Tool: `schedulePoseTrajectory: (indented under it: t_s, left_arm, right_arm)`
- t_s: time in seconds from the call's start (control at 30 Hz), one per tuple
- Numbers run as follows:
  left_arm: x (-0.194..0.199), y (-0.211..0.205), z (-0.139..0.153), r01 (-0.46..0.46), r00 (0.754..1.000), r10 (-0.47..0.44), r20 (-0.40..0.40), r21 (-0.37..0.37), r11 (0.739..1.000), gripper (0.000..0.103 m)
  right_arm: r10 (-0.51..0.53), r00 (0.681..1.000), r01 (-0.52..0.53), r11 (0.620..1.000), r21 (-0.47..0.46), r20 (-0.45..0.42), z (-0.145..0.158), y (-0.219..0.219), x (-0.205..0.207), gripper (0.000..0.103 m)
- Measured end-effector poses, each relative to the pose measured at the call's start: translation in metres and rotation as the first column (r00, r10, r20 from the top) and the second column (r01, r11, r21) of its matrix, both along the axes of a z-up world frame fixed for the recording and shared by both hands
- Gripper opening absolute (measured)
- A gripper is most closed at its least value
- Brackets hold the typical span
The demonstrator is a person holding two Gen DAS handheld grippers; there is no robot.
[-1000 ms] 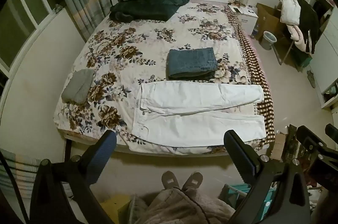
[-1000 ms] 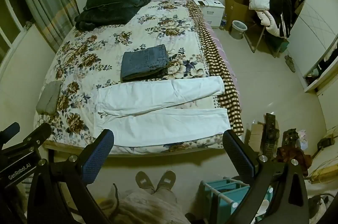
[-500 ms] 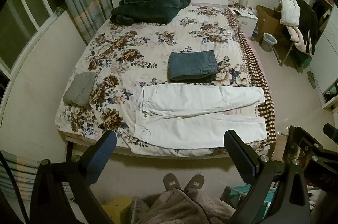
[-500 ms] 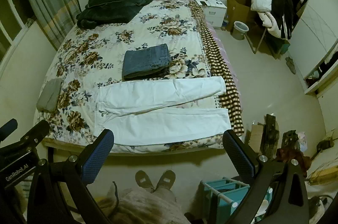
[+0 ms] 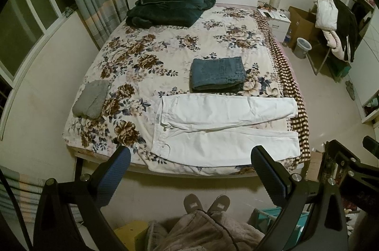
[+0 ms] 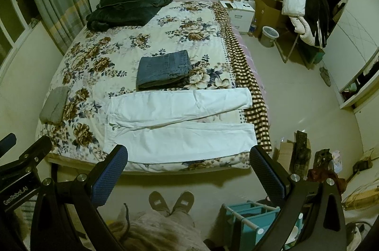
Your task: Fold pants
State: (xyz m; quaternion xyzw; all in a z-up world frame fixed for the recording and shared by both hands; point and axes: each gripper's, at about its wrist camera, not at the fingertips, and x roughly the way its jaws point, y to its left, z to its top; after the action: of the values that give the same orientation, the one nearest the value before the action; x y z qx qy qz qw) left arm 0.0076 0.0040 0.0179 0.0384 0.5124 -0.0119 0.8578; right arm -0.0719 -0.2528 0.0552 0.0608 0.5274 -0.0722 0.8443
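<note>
While the left gripper (image 5: pixel 189 170) hangs high above the floor with its jaws spread wide and holding nothing, the white pants (image 5: pixel 225 127) lie flat near the bed's (image 5: pixel 165 49) front edge. They could slide off if pulled.

From the right view, the right gripper (image 6: pixel 188 170) is spread and holding nothing too. It might bump the folded jeans (image 6: pixel 163 69) just behind the pants.
</note>
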Motion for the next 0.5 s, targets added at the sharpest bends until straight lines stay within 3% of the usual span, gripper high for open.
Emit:
schedulePoseTrajectory:
  t_s: [0.5]
  left_arm:
    - [-0.0009,0.0017,0.0078,0.004,1.0,-0.004,0.004,-0.001,1.0,0.103]
  right_arm:
    - [0.011,1.0,-0.011,1.0,-0.005,-0.009,-0.0047,0.0075,-0.0024,0.103]
